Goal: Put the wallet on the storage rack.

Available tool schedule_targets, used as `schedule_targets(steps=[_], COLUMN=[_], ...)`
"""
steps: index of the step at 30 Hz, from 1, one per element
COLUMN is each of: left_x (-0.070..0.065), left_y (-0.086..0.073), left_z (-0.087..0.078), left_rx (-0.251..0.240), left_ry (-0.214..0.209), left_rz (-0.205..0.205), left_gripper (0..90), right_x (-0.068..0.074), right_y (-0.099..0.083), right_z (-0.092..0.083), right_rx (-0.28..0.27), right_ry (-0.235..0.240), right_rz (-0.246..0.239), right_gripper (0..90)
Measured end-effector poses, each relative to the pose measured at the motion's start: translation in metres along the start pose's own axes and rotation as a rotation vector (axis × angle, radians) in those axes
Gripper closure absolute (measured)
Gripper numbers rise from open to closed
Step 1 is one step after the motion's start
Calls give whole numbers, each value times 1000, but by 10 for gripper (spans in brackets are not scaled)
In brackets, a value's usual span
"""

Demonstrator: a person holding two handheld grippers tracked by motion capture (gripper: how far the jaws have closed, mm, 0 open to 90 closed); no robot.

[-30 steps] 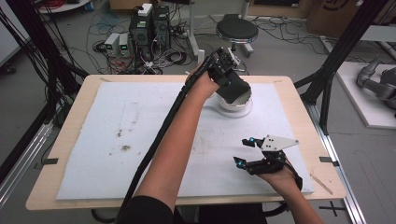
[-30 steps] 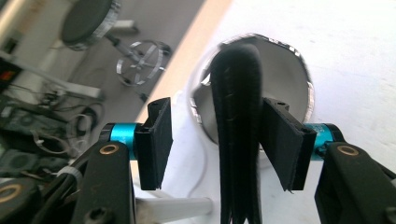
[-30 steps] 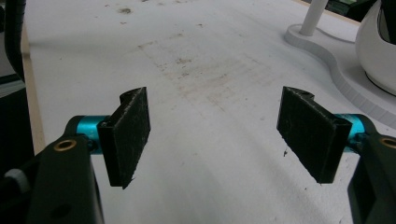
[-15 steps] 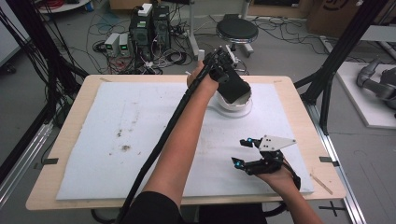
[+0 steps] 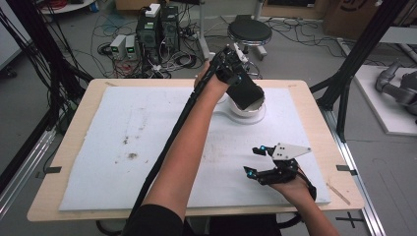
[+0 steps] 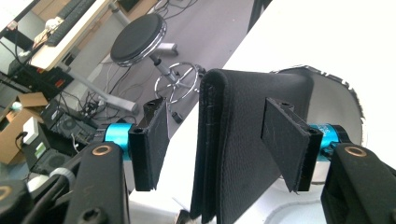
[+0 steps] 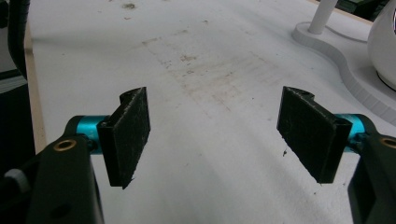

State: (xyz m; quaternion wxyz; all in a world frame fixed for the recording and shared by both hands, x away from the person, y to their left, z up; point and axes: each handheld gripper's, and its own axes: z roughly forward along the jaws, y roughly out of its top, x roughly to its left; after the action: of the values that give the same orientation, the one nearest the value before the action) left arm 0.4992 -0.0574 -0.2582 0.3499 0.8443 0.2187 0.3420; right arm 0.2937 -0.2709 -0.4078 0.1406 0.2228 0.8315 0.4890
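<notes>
Black folded pouch (image 6: 243, 140) stands between left tongs (image 6: 224, 140), whose jaws have just been opening, one pad clear, over white bowl (image 5: 248, 109), upper centre; right tongs (image 7: 219, 135) wide, empty, lower right

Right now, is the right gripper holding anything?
No: in the right gripper view the right gripper stands open over the bare white mat.

No legible text, label, brand or number anywhere.
</notes>
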Motion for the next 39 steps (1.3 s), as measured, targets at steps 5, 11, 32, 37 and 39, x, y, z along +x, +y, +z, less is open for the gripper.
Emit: schedule_targets(steps=[5,11,32,37,39], left_x=[4,14,25,15,11], left_y=[-2,-13,-102,-127,-137], left_z=[-19,-47,-119,-138,-145], left_rx=[-58,-154,-265,-278,-283], left_ry=[-52,-140,-390,-429,-441], left_rz=[-27,-76,-183,-184,-191], left_gripper=[410,397,362,346,342], right_x=[0,-2,-9,-10,-11], right_y=[0,1,3,4,4], right_z=[1,1,4,2,2], right_rx=[1,-7,-19,-23,-27], right_ry=[0,-11,-40,-49,-51], right_rz=[6,20,57,67,71], right_gripper=[261,259,255,253,252])
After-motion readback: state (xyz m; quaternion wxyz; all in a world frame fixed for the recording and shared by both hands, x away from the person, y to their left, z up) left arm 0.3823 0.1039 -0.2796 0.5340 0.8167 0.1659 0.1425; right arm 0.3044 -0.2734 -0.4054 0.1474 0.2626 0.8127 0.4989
